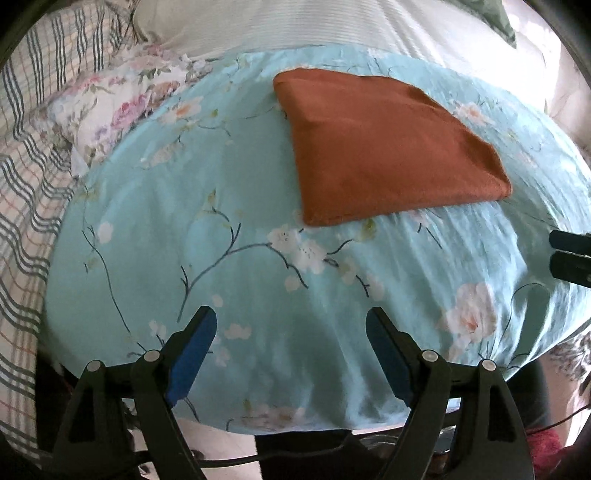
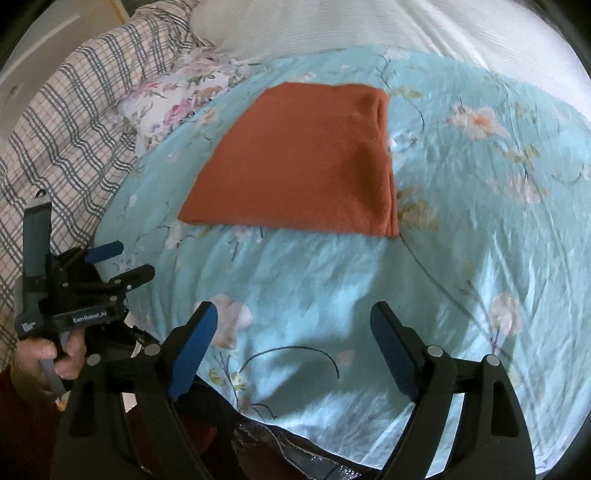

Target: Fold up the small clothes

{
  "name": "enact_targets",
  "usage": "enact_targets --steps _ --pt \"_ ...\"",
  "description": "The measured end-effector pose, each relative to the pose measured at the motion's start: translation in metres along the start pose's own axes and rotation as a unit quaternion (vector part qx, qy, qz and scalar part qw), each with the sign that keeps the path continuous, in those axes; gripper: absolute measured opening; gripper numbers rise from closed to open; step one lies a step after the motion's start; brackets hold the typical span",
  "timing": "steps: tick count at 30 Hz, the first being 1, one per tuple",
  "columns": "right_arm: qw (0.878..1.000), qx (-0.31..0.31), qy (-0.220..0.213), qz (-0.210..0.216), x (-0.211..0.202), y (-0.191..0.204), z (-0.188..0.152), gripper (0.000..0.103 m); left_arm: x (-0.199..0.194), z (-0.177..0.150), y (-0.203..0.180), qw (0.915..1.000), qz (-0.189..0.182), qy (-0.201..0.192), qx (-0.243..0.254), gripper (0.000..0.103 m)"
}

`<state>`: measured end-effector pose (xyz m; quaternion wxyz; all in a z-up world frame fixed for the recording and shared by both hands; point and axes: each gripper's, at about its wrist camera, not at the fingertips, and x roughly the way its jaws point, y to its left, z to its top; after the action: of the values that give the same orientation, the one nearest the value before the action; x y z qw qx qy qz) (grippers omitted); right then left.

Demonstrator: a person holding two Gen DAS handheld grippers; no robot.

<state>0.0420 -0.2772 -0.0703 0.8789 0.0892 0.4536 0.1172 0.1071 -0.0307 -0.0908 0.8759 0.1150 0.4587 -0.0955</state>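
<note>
A rust-orange garment lies folded into a flat, roughly four-sided pad on a light blue flowered sheet. The right wrist view shows the same garment with its thick folded edge on the right. My left gripper hovers open over bare sheet, well short of the garment, nothing between its blue pads. My right gripper is open too and empty, also nearer than the garment. In the right wrist view the left gripper appears at the left, held by a hand.
A plaid blanket and a rose-patterned pillow lie at the left. White bedding is behind the sheet. The sheet's near edge drops off just below the fingers. The right gripper's tip shows at the right edge.
</note>
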Motion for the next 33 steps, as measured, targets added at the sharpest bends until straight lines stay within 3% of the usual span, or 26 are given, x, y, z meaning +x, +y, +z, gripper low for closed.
enact_targets --steps 7,12,25,33 --pt "0.998 -0.032 -0.048 -0.005 -0.037 0.011 0.026 0.099 -0.042 0.026 0.003 0.9989 0.004 -0.047 0.003 0.086" --pt "0.998 -0.038 -0.045 -0.014 -0.033 0.009 0.030 0.102 -0.059 0.044 0.008 0.9970 0.022 -0.074 0.003 0.092" --pt "1.000 -0.014 -0.003 -0.013 0.010 -0.004 0.035 0.102 -0.024 0.050 -0.001 0.9987 0.037 -0.033 -0.001 0.093" --pt "1.000 -0.017 0.003 -0.018 0.025 -0.008 0.050 0.102 -0.013 0.065 -0.006 0.9983 0.045 -0.036 0.006 0.093"
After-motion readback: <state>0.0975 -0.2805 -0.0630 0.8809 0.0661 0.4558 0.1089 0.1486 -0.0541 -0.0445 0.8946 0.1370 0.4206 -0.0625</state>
